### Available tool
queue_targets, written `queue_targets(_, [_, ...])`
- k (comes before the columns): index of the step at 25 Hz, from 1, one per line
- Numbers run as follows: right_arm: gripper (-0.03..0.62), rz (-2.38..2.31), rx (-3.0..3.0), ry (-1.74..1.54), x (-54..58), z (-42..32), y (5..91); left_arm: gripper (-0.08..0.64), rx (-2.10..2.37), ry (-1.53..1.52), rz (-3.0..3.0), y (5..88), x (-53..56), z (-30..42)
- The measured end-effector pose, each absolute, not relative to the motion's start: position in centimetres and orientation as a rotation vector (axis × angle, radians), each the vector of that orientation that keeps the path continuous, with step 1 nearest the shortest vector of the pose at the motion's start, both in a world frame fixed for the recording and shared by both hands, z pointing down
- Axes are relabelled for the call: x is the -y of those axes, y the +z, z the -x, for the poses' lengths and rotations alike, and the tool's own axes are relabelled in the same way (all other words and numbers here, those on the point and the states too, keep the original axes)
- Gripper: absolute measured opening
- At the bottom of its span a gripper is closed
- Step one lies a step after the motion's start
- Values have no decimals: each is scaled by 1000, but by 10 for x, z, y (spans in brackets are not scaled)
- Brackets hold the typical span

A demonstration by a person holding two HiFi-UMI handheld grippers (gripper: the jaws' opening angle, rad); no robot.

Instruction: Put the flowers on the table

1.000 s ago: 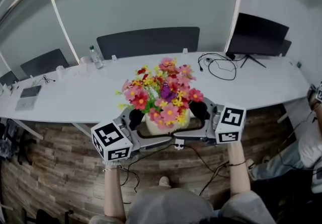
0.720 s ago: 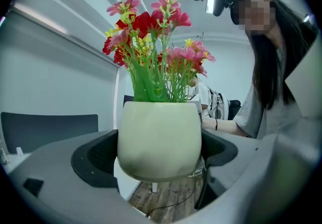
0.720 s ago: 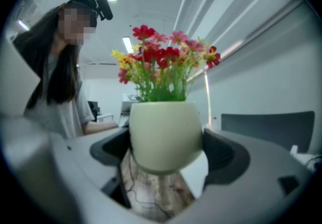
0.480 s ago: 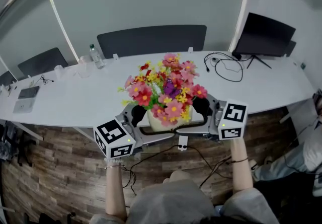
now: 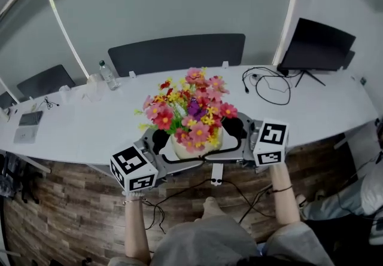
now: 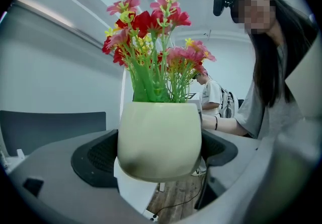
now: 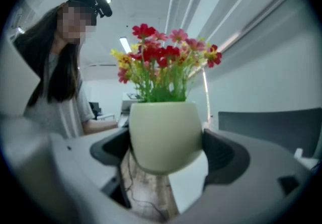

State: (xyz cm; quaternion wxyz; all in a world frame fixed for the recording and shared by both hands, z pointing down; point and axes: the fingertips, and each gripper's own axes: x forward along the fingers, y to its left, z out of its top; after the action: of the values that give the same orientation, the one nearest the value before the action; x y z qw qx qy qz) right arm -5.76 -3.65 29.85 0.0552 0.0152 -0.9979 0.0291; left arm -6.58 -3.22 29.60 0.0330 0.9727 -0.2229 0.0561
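flowers (image 5: 190,109): fake bunch, pink, red and yellow heads plus one purple near the middle, green plastic-looking stems. Packed tight and standing upright.

container: pot (image 5: 196,147), pale cream, rounded, smooth, narrowing to the base. Holds only the flower stems. No soil line can be made out.

left gripper (image 6: 161,147): jaws closed onto the pot, dark pads touching its two sides. right gripper (image 7: 166,142): same, pads pressed on both sides of the pot. So the pot is clamped from both sides at once.

position: pot is up in the air at the near edge of the long white table (image 5: 84,124), in front of the person. In both gripper views the base rests on nothing; wood floor (image 5: 60,211) and a white table edge show under it.

other container: clear water bottle (image 5: 106,75) upright on the far left of the table, well apart from the pot. Contents can't be read.
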Motion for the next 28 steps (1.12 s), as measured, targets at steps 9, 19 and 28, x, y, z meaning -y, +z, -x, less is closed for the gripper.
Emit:
queue_targets(9, [449,-6,3006,111,113,41,307,488,716,182,-2959,305,109,49])
queue_targets(19, [449,43,2995,113,148,32,312,488,760,186,-2941,310,145,39])
queue_targets(28, [449,87,2975,103,168,36,329,488,808,192,-2940,327,164,42])
